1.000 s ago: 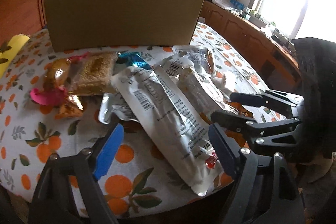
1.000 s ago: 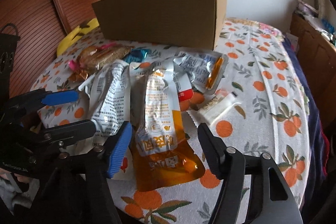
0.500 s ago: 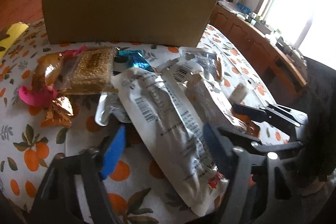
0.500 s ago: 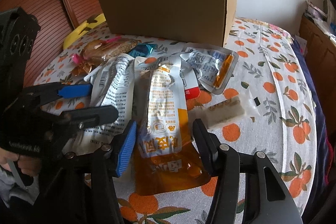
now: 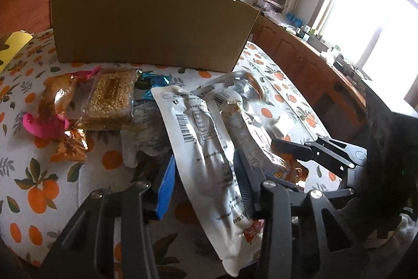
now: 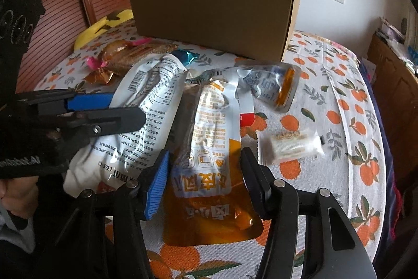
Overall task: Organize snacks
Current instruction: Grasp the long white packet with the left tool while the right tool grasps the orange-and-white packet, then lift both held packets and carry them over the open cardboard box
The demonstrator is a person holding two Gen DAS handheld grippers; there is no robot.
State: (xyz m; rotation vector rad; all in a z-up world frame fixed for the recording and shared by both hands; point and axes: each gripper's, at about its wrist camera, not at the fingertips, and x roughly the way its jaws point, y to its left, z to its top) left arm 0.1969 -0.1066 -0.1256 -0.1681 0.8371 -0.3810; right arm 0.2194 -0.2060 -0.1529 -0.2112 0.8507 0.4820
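The long white snack pouch (image 5: pixel 206 148) lies lengthwise on the near part of the surface (image 5: pixel 34 174), its near end at the edge. It sits between the jaws of the left hand-held gripper (image 5: pixel 203 174), which are closing on it; whether the pads already press on it cannot be told. Just right of it lies the orange-and-white pouch (image 6: pixel 211 148), overlapping the white one's edge. The right hand-held gripper (image 6: pixel 203 174) straddles this pouch with jaws partly apart, the blue pad close to the pouch's left edge and the black pad at its right edge; firm contact is not clear. Right of that pouch, a small white wrapped bar (image 6: pixel 290 145) lies apart on the orange-print cloth. Farther back a crumpled clear packet with an orange strip (image 6: pixel 274 85) rests. Far left sit a sesame brick in clear wrap (image 5: pixel 109 98), a pink-ended candy (image 5: pixel 41 124) and a blue foil sweet (image 6: pixel 184 55). A cardboard box (image 5: pixel 151 25) stands at the far side.
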